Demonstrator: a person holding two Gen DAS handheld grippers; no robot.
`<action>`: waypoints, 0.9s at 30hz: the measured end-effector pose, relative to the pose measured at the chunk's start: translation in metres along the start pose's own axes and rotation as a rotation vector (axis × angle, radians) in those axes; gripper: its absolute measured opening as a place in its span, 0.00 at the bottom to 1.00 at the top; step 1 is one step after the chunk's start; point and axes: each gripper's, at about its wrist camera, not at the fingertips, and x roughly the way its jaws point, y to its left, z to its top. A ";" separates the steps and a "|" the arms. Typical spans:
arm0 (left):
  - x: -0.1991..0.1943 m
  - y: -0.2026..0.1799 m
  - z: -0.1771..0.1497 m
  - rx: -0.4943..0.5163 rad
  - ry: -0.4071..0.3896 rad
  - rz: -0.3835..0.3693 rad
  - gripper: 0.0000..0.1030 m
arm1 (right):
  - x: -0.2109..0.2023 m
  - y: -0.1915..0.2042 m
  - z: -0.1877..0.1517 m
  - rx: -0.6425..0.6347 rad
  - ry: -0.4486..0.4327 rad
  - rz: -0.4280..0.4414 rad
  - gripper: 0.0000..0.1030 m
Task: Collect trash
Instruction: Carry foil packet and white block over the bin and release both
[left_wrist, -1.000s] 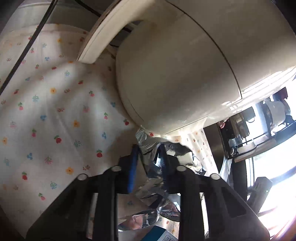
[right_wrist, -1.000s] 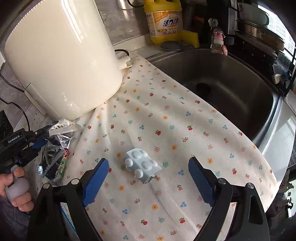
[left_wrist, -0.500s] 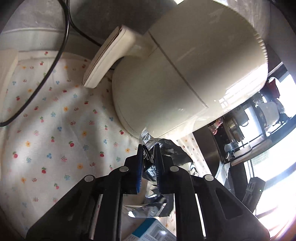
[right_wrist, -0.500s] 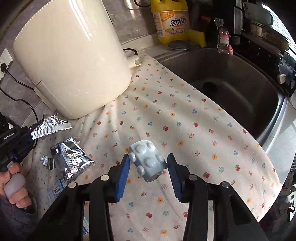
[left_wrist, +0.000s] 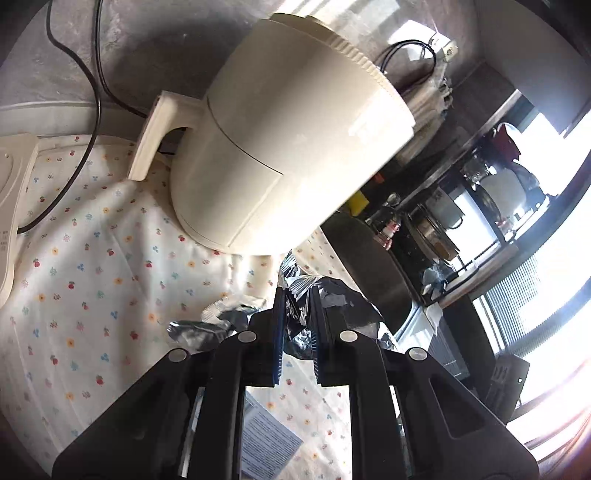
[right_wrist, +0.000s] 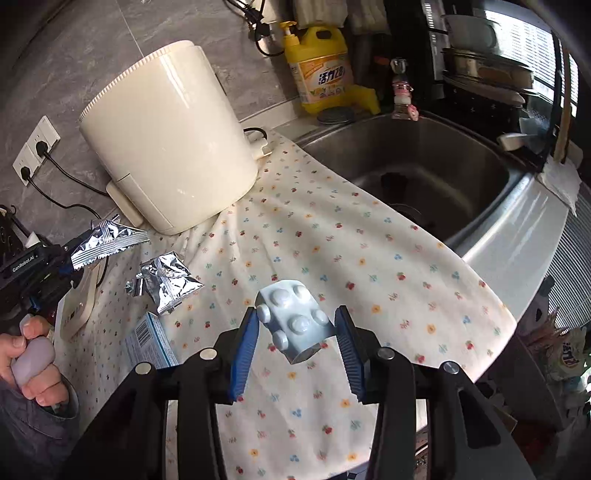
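My left gripper is shut on a silver foil wrapper and holds it above the flowered cloth; the wrapper also shows in the right wrist view. My right gripper is shut on a pale blue toy brick, lifted off the cloth. A second crumpled foil wrapper lies on the cloth, also in the left wrist view. A small blue-and-white box lies beside it.
A large cream appliance stands at the back of the cloth, with cords to wall sockets. A steel sink lies to the right. A yellow detergent bottle stands behind it. A dish rack is at far right.
Both grippers have risen. The left lifted its foil wrapper off the cloth. The right closed on the toy brick and raised it.
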 end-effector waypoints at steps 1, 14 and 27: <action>-0.002 -0.008 -0.007 0.005 -0.001 -0.006 0.12 | -0.005 -0.006 -0.006 0.004 -0.001 0.000 0.41; 0.000 -0.105 -0.125 0.093 0.126 -0.050 0.13 | -0.095 -0.106 -0.094 0.085 0.011 -0.055 0.42; 0.012 -0.170 -0.239 0.154 0.283 -0.047 0.13 | -0.134 -0.195 -0.182 0.208 0.075 -0.076 0.42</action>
